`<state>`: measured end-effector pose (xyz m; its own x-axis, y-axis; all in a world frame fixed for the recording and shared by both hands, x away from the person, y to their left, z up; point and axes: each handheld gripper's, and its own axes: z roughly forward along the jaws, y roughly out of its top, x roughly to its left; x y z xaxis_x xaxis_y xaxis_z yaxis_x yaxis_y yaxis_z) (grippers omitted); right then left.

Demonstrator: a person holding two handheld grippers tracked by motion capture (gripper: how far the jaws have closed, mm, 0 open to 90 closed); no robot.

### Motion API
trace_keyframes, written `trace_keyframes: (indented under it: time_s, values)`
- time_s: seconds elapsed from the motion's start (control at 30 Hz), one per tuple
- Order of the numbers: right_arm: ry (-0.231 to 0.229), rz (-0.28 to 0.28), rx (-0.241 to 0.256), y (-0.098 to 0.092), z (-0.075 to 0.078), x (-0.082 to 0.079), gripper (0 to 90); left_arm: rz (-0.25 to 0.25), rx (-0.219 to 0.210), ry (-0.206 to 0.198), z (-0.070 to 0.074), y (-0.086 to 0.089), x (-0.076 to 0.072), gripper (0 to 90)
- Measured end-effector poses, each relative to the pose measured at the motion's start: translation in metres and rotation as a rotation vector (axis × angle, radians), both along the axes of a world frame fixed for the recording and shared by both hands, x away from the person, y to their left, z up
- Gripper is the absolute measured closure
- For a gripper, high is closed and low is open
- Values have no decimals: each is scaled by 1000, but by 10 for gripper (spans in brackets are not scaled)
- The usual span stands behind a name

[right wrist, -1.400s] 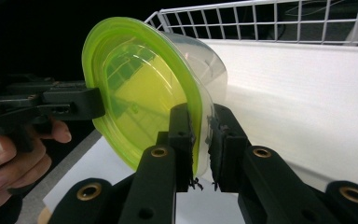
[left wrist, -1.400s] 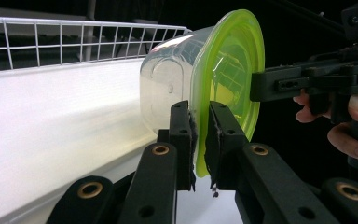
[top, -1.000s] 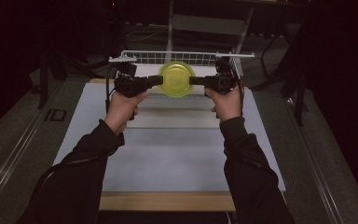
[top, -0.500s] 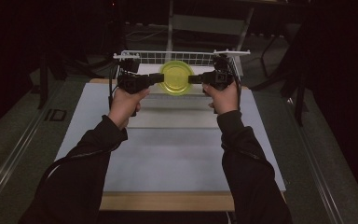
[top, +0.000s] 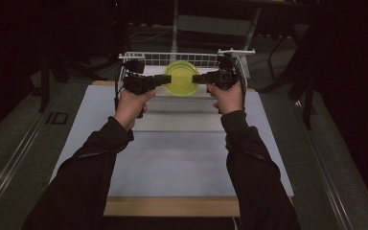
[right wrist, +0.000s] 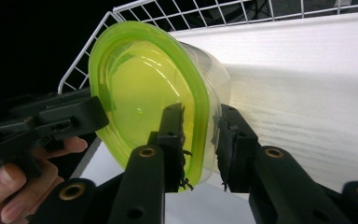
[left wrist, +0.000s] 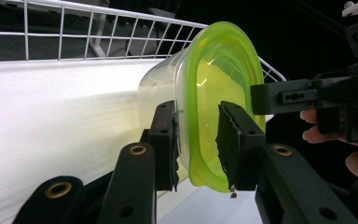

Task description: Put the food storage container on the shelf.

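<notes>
A clear plastic container with a lime-green lid (top: 182,78) hangs on its side over the far end of the table, lid facing me. My left gripper (top: 162,80) is shut on its left rim; in the left gripper view the container (left wrist: 214,98) sits between the pads (left wrist: 170,140). My right gripper (top: 200,77) is shut on the opposite rim, and the right gripper view shows the lid (right wrist: 140,93) pinched between its fingers (right wrist: 172,135). Each gripper view also shows the other gripper's black jaw at the lid's far edge.
A white wire basket (top: 139,58) stands at the far edge of the table, right behind the container; its mesh wall (left wrist: 74,28) and white floor (right wrist: 307,70) lie close by. The white table mat (top: 172,158) stretches toward me between my forearms.
Both grippers have carried the container forward, away from me and toward the wire basket. Their hold on the rim is unchanged.
</notes>
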<state>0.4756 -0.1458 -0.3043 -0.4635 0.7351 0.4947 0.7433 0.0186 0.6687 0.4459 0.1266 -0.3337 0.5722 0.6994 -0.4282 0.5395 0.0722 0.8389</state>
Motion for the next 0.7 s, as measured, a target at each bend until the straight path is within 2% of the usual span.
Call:
trace_keyframes:
  time_s: [0.1,0.17,0.3,0.4,0.6,0.7]
  values:
    - [-4,-2,0,3,1,1,689,11,-1,-1,0,-1,2,651]
    - [-9,1,-1,6,1,2,678,16,24,-6,-1,-2,4,610]
    - [-29,-5,-26,9,2,4,621,62,38,-7,-3,-1,9,549]
    - [-36,-7,-46,9,1,6,604,74,51,-22,-4,0,12,515]
    - [-44,-12,-52,12,0,9,576,91,75,-37,-3,0,15,507]
    - [-55,-13,-57,14,0,9,544,103,67,-36,-1,2,17,487]
